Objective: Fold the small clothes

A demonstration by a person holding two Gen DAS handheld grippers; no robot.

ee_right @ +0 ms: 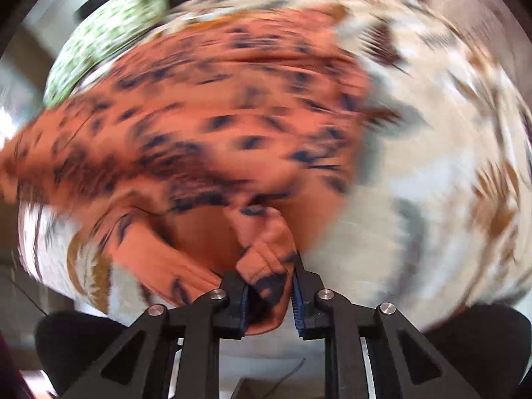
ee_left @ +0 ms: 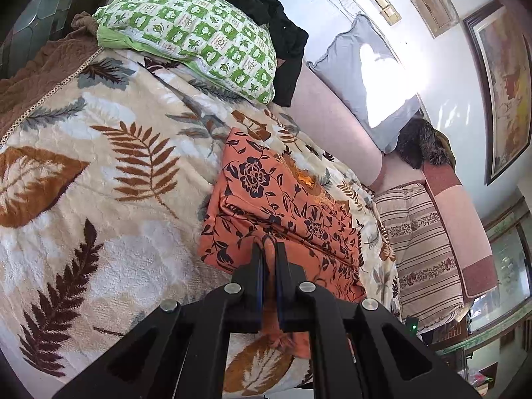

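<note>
An orange garment with dark flower print (ee_left: pixel 282 193) lies partly folded on a cream blanket with a leaf pattern (ee_left: pixel 99 166). My left gripper (ee_left: pixel 269 247) is shut on the garment's near edge, and a thin fold of cloth is pinched between its fingers. The right wrist view is blurred. There the same orange garment (ee_right: pixel 216 116) spreads over the blanket (ee_right: pixel 432 166). A bunched wad of its edge sits between the blue pads of my right gripper (ee_right: pixel 269 276), whose jaws stand narrow around it.
A green checked pillow (ee_left: pixel 199 36) and a black cloth (ee_left: pixel 282 33) lie at the far end of the bed. A grey pillow (ee_left: pixel 365 76) leans on the wall. A striped cushion (ee_left: pixel 419 242) and a pink bolster (ee_left: pixel 332 126) line the right side.
</note>
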